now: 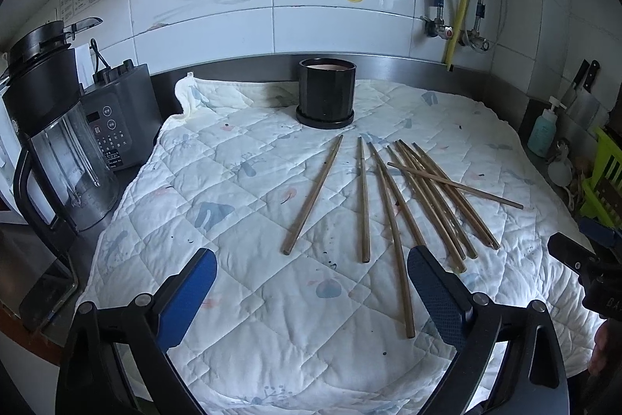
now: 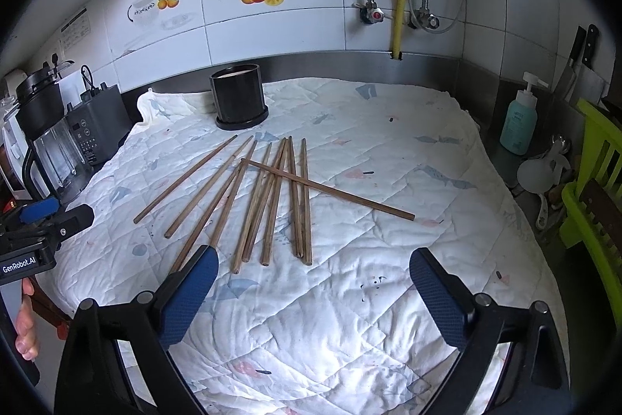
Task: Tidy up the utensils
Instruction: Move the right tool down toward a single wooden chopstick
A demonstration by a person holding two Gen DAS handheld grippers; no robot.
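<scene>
The jaws of the left gripper [image 1: 313, 292] and the right gripper [image 2: 314, 292] stand wide apart and hold nothing, above the near part of the quilted cloth [image 2: 369, 317]. The brown chopsticks [image 2: 268, 197] lie loose in the middle of this cloth, one crossing over the others, and the near end of one is hidden behind a blue pad [image 1: 437, 292]. The black cup [image 1: 326, 90] stands upright on its saucer at the far edge, and its inside cannot be seen.

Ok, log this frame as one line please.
stage: pre-grasp | left gripper: open, empty | right gripper: open, empty | chopsticks: loose on quilted cloth, one lying across | black holder: upright at back
</scene>
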